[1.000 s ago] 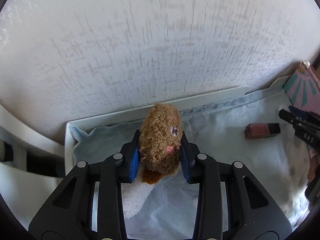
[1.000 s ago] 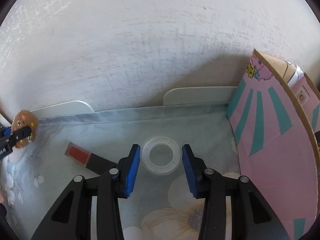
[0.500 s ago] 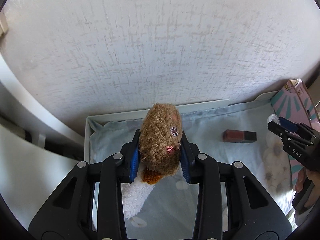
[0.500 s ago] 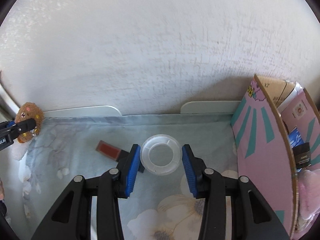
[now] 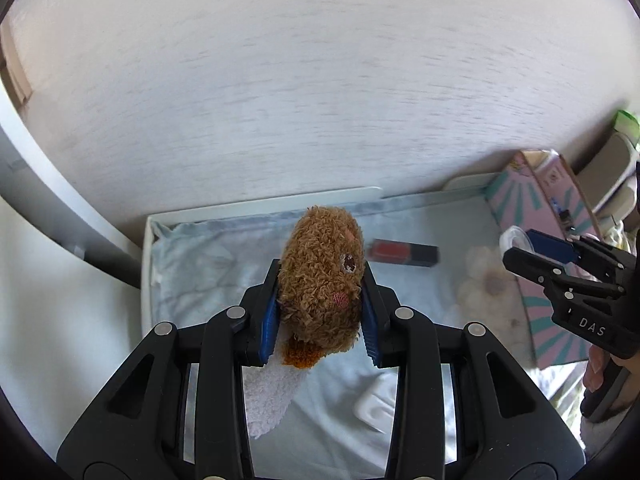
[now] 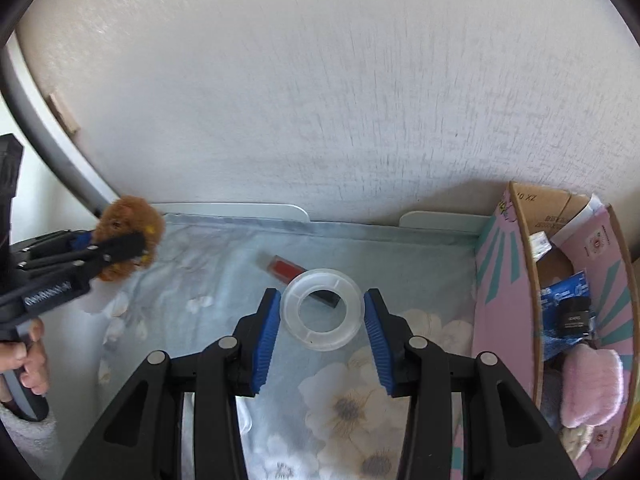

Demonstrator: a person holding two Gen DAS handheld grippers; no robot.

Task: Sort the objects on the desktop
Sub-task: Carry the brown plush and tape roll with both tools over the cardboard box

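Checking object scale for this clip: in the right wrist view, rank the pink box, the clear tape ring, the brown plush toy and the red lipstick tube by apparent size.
1. pink box, largest.
2. clear tape ring, though it sits near the camera between the right tongs.
3. brown plush toy, partly hidden by the left tongs, so its place is unsure.
4. red lipstick tube, partly behind the ring.

Brown plush toy (image 5: 320, 276), floral pale-blue cloth (image 6: 360, 396), pink-and-teal striped box (image 6: 504, 300)
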